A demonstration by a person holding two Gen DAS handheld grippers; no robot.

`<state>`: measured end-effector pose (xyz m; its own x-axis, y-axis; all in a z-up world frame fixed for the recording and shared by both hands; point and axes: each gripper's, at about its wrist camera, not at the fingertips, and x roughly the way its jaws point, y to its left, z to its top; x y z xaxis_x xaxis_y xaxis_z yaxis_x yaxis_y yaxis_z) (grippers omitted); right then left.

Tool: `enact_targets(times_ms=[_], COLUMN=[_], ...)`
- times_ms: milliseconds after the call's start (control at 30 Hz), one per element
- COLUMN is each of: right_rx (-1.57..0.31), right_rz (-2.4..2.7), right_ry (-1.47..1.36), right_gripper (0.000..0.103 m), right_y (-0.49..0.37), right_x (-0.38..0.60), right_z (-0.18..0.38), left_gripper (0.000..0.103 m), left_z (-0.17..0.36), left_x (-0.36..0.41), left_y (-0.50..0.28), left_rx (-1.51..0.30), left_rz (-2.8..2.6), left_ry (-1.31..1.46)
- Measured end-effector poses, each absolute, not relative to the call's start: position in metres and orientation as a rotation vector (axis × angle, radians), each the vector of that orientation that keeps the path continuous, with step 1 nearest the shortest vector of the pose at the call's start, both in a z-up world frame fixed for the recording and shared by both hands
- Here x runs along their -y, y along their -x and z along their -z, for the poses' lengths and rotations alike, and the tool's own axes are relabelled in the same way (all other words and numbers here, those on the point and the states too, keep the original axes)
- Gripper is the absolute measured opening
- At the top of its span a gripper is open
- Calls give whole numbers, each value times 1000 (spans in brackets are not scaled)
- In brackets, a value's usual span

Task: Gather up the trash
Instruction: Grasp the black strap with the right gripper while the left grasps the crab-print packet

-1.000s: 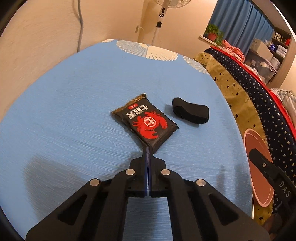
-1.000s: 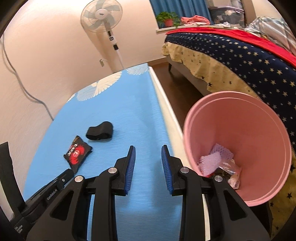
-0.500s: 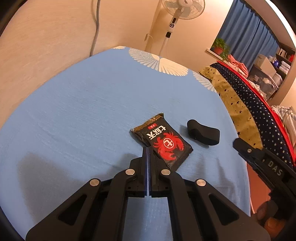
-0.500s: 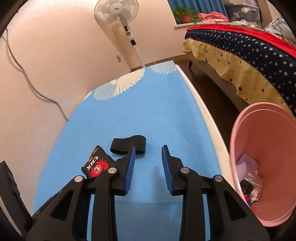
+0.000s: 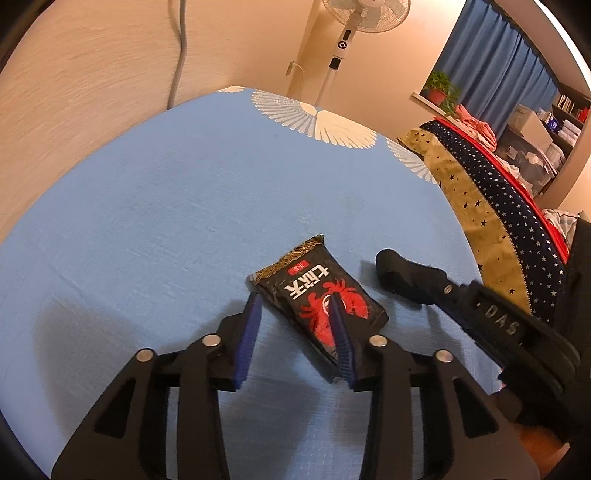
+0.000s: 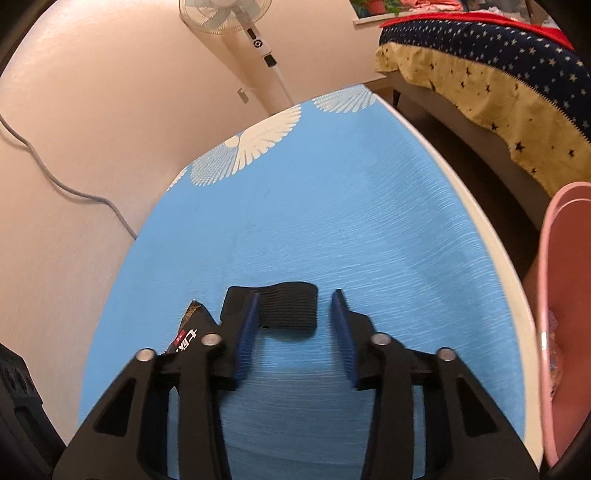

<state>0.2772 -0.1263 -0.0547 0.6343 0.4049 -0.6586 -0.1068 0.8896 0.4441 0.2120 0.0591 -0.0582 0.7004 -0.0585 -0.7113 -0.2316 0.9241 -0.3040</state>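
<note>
A black snack packet with a red crab print (image 5: 314,291) lies on the blue tablecloth (image 5: 184,206). My left gripper (image 5: 295,299) is open just above it, with the near part of the packet between the fingers. A black band (image 6: 291,308) lies to the packet's right. My right gripper (image 6: 295,299) is open with its fingers on either side of the band. The packet's corner (image 6: 188,328) shows in the right wrist view behind my left finger. The band (image 5: 399,273) is partly hidden by the right gripper in the left wrist view.
A pink bin (image 6: 561,314) holding some trash stands off the table's right edge. A bed with a starred cover (image 5: 498,206) lies beyond it. A standing fan (image 6: 236,22) and a wall cable (image 5: 179,51) are behind the table.
My left gripper has opened and now straddles the packet. My right gripper has moved forward from the bin side to the black band, staying open.
</note>
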Motion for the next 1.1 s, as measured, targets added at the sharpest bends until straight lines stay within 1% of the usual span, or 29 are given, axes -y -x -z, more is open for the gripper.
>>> enact_targets(times_ms=[33,67,133,167,233,267,333,400,467,533,800,1033,1100], right_rx=[-835,-828,-809,-791,-772,-761,-744,-728,-713,-705,-706,-707,-703], right_rz=[-305,-308,-312,-306,-291,-277,-247,-217,-197,-188,-172,-179,-182], right_ry=[-383,-382,-381,-373,-372,-378,-389,-399,-407,-399,-404,-404,-405], right_gripper=[16,13,9,9,9,9,9,9,9,9,9,9,9], right_y=[-277,-276,-273,-270,-267,-264,-261,-257,-254,-253,-245,-240,-238], right_x=[125,125,125,126,130,134,143,153,162,168,186,191,192], right_z=[55,54,51,47,43,41,38,34,31,29,27,25,23], left_gripper=[41,42,51,53,64,66,76,81,83,90,95,95,93], left_z=[58,59,59,59,59,58,59,60,59,60,64,68,67], left_x=[-58,-57,-56,-55,-53,-52,-50,-49,-44,-39,-15,-7,-8], left_y=[-213,-215,-215,-215,-217,-218,-221,-224,-228,-232,-251,-255,-253], left_rx=[-796,-802,-804,-805,-808,-810,-819,-831,-838,-853,-920,-960,-958], left_rz=[-100,-103,-107,-111,-123,-129,-145,-159,-168,-178,-253,-290,-284], left_ry=[389,385,381,377,369,366,367,376,373,358,247,163,159])
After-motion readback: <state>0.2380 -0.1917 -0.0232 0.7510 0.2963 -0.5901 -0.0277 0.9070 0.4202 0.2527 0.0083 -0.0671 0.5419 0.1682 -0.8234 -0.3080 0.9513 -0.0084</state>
